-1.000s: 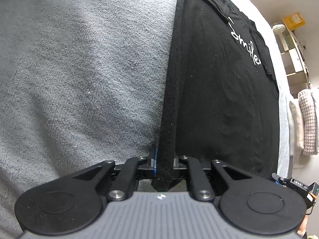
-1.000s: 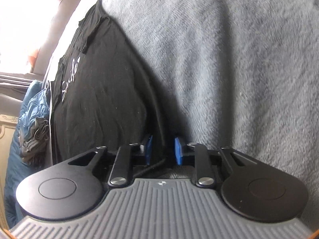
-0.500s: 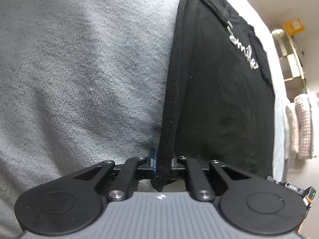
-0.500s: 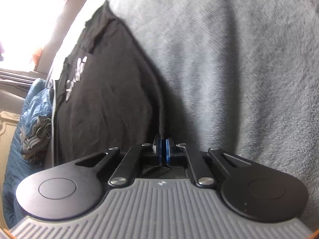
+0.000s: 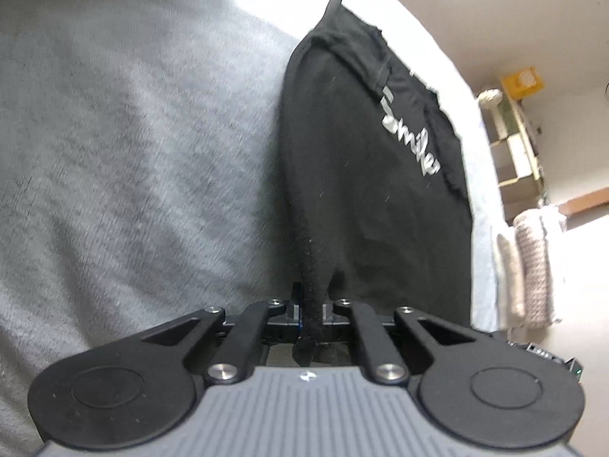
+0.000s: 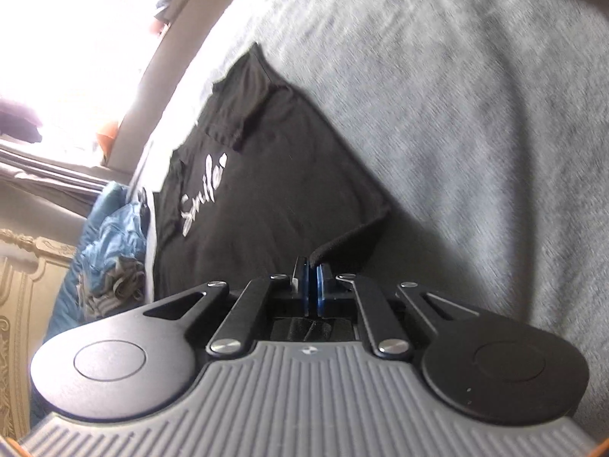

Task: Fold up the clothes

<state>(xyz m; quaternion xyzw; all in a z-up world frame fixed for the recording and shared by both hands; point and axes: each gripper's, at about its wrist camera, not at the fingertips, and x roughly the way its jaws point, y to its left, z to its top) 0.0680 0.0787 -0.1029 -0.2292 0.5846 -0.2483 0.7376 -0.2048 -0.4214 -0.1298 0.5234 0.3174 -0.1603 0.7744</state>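
Note:
A black T-shirt (image 5: 365, 190) with white script lettering lies on a grey fleece blanket (image 5: 133, 152). My left gripper (image 5: 310, 304) is shut on the shirt's bottom hem, which hangs through the jaws. The shirt also shows in the right wrist view (image 6: 266, 175). My right gripper (image 6: 312, 285) is shut on the other bottom corner of the shirt, whose hem curls up just above the blue pads (image 6: 321, 289). Both corners are lifted off the blanket (image 6: 475, 133).
Folded knitted textiles (image 5: 533, 262) and a white shelf (image 5: 514, 148) stand at the right in the left wrist view. A blue quilted garment (image 6: 110, 236) lies beside the bed edge at the left in the right wrist view, under a bright window.
The right gripper closed on the shirt's corner. Both grippers have lifted and pulled the hem up, so the shirt's lower part rises off the blanket and more of the room shows.

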